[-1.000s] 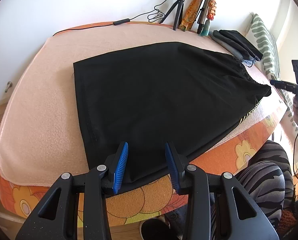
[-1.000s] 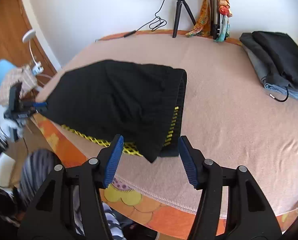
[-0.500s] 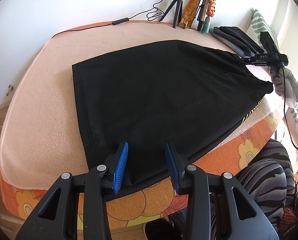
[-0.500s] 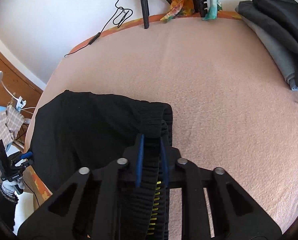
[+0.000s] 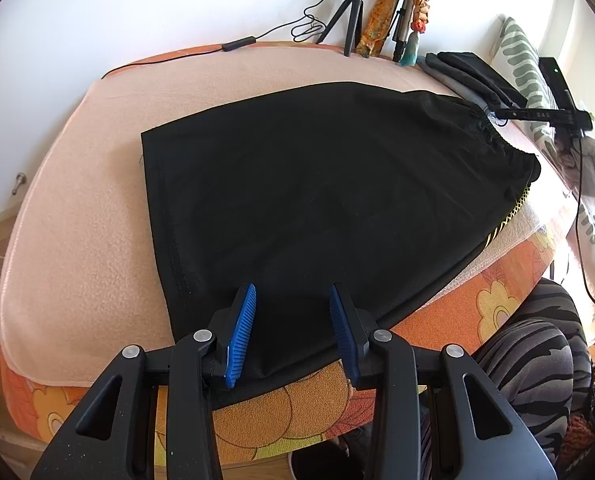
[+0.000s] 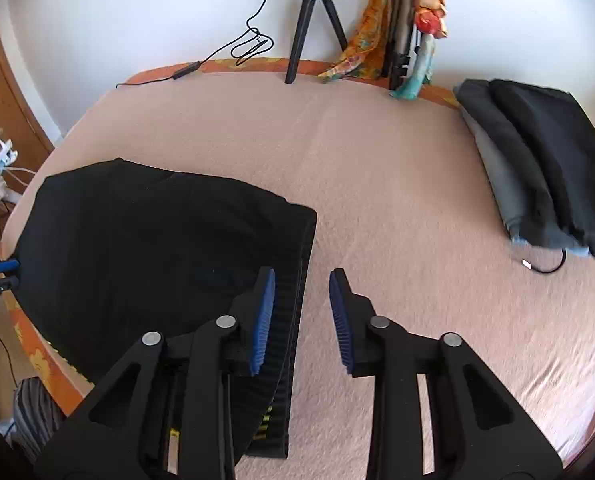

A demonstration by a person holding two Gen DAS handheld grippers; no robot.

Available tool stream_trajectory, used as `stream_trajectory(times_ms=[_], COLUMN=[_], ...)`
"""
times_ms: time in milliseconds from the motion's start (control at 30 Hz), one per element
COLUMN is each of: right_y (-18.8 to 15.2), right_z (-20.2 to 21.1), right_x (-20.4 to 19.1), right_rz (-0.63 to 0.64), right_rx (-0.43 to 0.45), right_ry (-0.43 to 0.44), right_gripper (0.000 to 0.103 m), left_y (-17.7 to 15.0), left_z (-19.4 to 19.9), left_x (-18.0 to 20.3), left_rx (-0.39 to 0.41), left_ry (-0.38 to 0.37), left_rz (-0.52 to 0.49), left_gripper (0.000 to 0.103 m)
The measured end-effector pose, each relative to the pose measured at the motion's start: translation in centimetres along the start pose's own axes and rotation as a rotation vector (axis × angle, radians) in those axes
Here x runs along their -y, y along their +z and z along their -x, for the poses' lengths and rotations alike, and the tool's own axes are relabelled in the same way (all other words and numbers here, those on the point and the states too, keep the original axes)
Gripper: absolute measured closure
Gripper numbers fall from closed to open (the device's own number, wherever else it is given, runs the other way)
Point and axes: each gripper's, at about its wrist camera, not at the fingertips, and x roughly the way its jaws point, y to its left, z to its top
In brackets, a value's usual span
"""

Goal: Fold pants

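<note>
left wrist view shows the black pants [image 5: 317, 200] lying flat on a bed with a peach blanket [image 5: 77, 200], the hem end at the left and the gathered waistband at the right. the near edge of the pants hangs a little over the orange flowered side of the bed [image 5: 297, 412]. the left tongs [image 5: 293, 332] stand over this near edge with their blue pads apart; the black cloth shows in the gap between them, but the pads do not press it, so these tongs are open. far at the right the right tongs [image 5: 497, 114] are seen just beside the waistband corner.

in the right wrist view, the right tongs [image 6: 302, 318] have just been opening, and now their pads are apart. the ribbed waistband [image 6: 293, 312] lies under the left pad and partly in the gap, and the right pad is over bare blanket; nothing is squeezed. yellow marks show on the lower part of the waistband. a pile of folded dark clothes [image 6: 537, 164] lies well apart at the right, and a black tripod [image 6: 313, 20] stands at the wall.
</note>
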Motion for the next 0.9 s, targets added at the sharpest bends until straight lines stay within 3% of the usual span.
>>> stream_trajectory(times_ms=[67,300,400,567,900], right_y=[-2.7,-10.9,-12.0,-12.1,-13.5], right_z=[1.6,4.1,3.5,1.7,-3.2], right_x=[1.2,4.7,4.7,3.1,3.8], right_rz=[-0.120,-0.664,-0.817,-0.985,-1.320], right_rx=[-0.004,-0.013,-0.034,-0.082,-0.119], right_ry=[0.042,0.345,0.421,0.554,0.587], right_gripper=[0.049,0.036,0.030,0.030,0.030], left_y=[-0.1,-0.3,-0.4,-0.5,-0.8], left_z=[0.0,0.3,0.3,0.4,0.7], left_x=[0.0,-0.2,-0.1,0.0,-0.3], left_rx=[0.005,0.022,0.022,0.029,0.043], left_ry=[-0.001,-0.003,0.001,-0.002,-0.024], left_rz=[0.006,0.025,0.017,0.016,0.014], left_gripper=[0.067,0.066,0.067,0.067,0.067])
